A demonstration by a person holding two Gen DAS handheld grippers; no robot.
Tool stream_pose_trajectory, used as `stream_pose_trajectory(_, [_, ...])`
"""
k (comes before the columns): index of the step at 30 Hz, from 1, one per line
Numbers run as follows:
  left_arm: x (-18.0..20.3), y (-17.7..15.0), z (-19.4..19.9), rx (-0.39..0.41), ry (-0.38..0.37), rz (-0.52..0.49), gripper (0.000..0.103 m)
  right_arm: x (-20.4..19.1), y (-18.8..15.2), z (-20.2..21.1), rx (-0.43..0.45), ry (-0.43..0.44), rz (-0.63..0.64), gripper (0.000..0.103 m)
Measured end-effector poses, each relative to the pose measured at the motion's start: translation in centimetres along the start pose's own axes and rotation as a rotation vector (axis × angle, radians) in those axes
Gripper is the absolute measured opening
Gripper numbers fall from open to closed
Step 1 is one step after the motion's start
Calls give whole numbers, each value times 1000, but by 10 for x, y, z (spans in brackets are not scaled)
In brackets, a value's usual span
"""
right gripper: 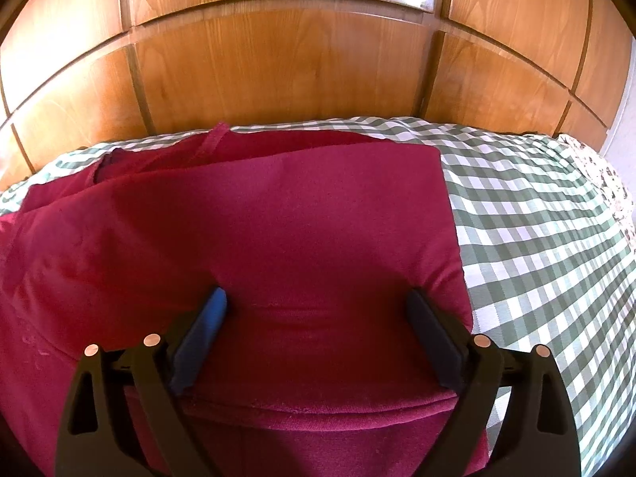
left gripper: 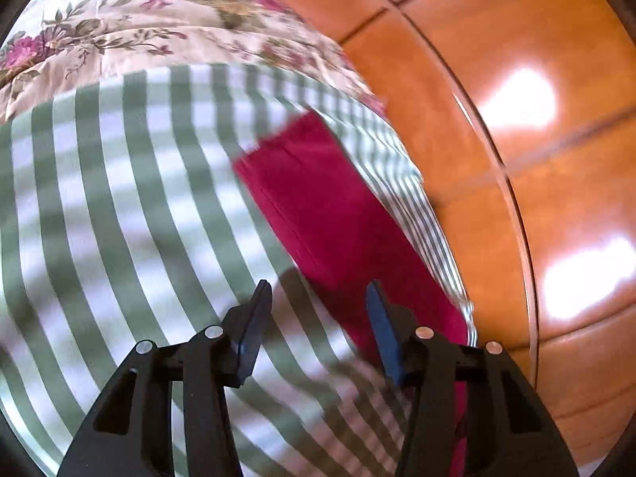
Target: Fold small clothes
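Observation:
A dark red garment [right gripper: 278,230] lies folded on a green-and-white checked cloth [right gripper: 536,238]. My right gripper [right gripper: 318,302] is open, its fingertips [right gripper: 214,306] pressing down on the near part of the garment, the jaws spread wide over a folded edge. In the left wrist view the garment [left gripper: 326,206] lies along the right edge of the checked cloth [left gripper: 119,198]. My left gripper [left gripper: 318,294] is open and empty, hovering above the cloth by the garment's near left edge. That view is blurred.
A wooden panelled wardrobe front [right gripper: 278,71] stands close behind the surface; it also shows in the left wrist view [left gripper: 516,119]. A floral bedspread [left gripper: 139,20] lies beyond the checked cloth, and shows at far right in the right wrist view [right gripper: 612,190].

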State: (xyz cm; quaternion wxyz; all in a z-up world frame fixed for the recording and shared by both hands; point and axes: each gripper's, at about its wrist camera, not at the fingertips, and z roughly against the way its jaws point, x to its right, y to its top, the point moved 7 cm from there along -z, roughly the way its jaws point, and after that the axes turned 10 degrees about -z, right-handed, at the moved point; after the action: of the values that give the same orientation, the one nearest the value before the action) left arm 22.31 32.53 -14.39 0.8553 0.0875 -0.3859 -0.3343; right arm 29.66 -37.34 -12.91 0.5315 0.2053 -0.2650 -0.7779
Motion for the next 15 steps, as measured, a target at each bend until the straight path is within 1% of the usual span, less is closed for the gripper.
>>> stream_pose_trajectory(1, [-8, 6, -2, -3, 26, 21, 48, 0, 0, 0, 0, -3, 0, 94])
stream_pose_trajectory(3, [-12, 16, -7, -2, 23, 42, 48, 0, 0, 0, 0, -5, 0, 94])
stream_pose_trajectory(4, [-14, 21, -10, 1, 33, 47, 48, 0, 0, 0, 0, -5, 1, 94])
stream_pose_trajectory(6, [-15, 31, -13, 10, 51, 42, 48, 0, 0, 0, 2, -6, 2, 94])
stream_pose_trajectory(7, [-14, 35, -15, 13, 61, 31, 46, 0, 0, 1, 3, -10, 3, 94])
stream_pose_trajectory(8, [-15, 40, -16, 15, 77, 17, 32, 1, 0, 0, 3, -13, 3, 95])
stream_pose_trajectory(9, [-15, 42, -19, 6, 93, 7, 12, 1, 0, 0, 3, -17, 4, 96])
stream_pose_trajectory(10, [-14, 44, -22, -6, 103, 1, 8, 1, 0, 0, 3, -21, 4, 96])
stream_pose_trajectory(11, [-9, 43, -22, -6, 99, -5, 8, 2, 0, 0, 3, -21, 4, 97])
stream_pose_trajectory(12, [-3, 45, -14, 10, 81, -28, 8, 2, 0, 0, 3, -21, 3, 97])
stream_pose_trajectory(15, [45, 38, -1, 36, -29, -117, 8, 2, 1, 0, 5, -24, 7, 97])
